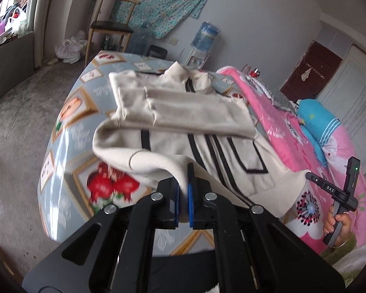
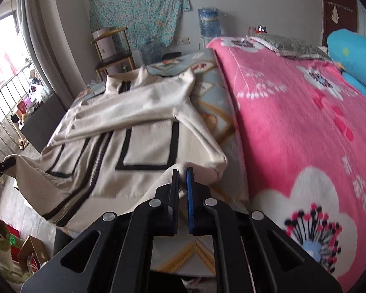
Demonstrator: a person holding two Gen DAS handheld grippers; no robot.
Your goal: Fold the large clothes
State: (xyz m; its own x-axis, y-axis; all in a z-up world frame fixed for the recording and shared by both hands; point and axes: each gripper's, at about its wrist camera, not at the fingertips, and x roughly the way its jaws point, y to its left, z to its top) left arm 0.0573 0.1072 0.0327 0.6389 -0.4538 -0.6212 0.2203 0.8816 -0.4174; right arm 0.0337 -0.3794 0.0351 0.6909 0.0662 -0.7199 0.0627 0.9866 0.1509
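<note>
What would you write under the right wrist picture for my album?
Right tongs pinch the cream jacket's near hem on the bed, beside a pink flowered blanket.

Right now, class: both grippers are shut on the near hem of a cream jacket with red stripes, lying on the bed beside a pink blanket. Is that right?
One detail is wrong: the stripes are black, not red. The right wrist view shows it plainly. The rest stands: the left gripper and right gripper are both shut on the near hem of the cream jacket, which lies on the bed beside the pink blanket.
</note>
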